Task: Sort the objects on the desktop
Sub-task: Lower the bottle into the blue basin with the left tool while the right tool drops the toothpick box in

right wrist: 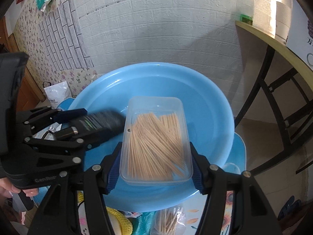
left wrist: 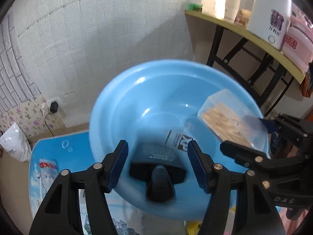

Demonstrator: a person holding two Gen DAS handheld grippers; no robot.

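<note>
the right gripper (right wrist: 155, 158) has its fingers clamped on the near end of a clear plastic box of toothpicks (right wrist: 156, 137), the blue pads pressing on both long sides, and the box hangs tilted above the blue basin (right wrist: 211, 105), not resting in it. in the left wrist view the same box (left wrist: 225, 121) shows at the right, over the basin's (left wrist: 121, 101) far right rim, with the right gripper's (left wrist: 254, 137) black arms reaching in from the edge. the left gripper (left wrist: 157, 164) holds a black tube (left wrist: 159, 178) with a wide black cap end toward the camera and a white printed label further out; the tube sits between the blue pads, though a gap shows on each side in this blurred view, so i cannot tell whether the fingers actually press on it. in the right wrist view the left gripper (right wrist: 78, 121) comes in from the left with the dark tube (right wrist: 101, 123) lying over the basin's left side, just beside the toothpick box. the basin stands on a blue printed tabletop (left wrist: 58, 148), where a small clear packet (left wrist: 49, 168) lies to its left, and a second bundle of toothpicks in a bag (right wrist: 170, 221) and something yellow and knitted (right wrist: 119, 219) lie near the front. a person's hand (right wrist: 13, 190) grips the left tool's handle
</note>
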